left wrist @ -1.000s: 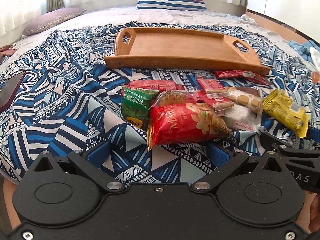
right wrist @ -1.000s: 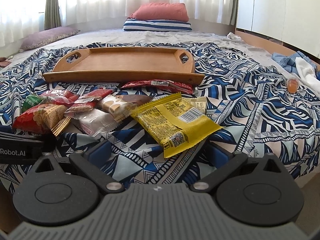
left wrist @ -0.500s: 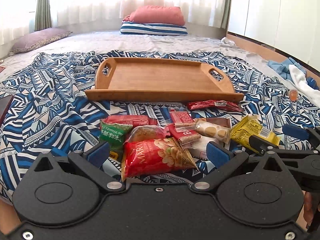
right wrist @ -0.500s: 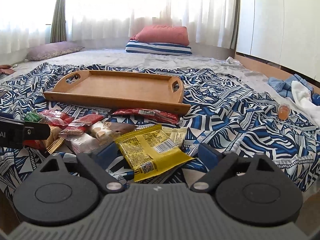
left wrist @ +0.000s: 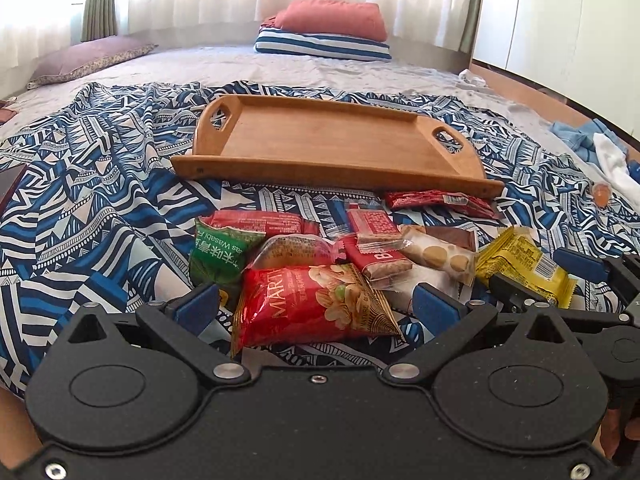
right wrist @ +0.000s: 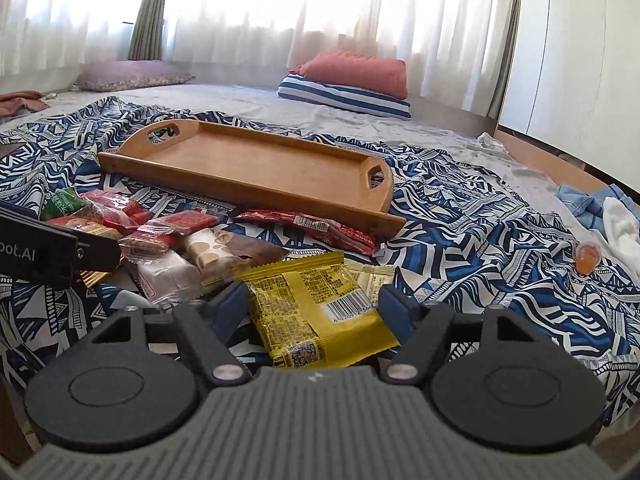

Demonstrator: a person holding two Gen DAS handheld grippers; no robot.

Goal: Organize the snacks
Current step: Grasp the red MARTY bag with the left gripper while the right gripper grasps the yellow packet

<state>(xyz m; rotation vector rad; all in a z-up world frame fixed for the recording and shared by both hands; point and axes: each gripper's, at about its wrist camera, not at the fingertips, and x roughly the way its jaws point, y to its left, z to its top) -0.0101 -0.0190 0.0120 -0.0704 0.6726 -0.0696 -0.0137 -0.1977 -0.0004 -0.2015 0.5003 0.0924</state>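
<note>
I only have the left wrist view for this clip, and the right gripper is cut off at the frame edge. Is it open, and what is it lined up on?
Observer: The right gripper is open. The yellow packet lies between its fingers, not clamped.
Operator: Anything behind that packet that I can't see?
Observer: Yes, a paler yellow packet is tucked partly under its far edge.
</note>
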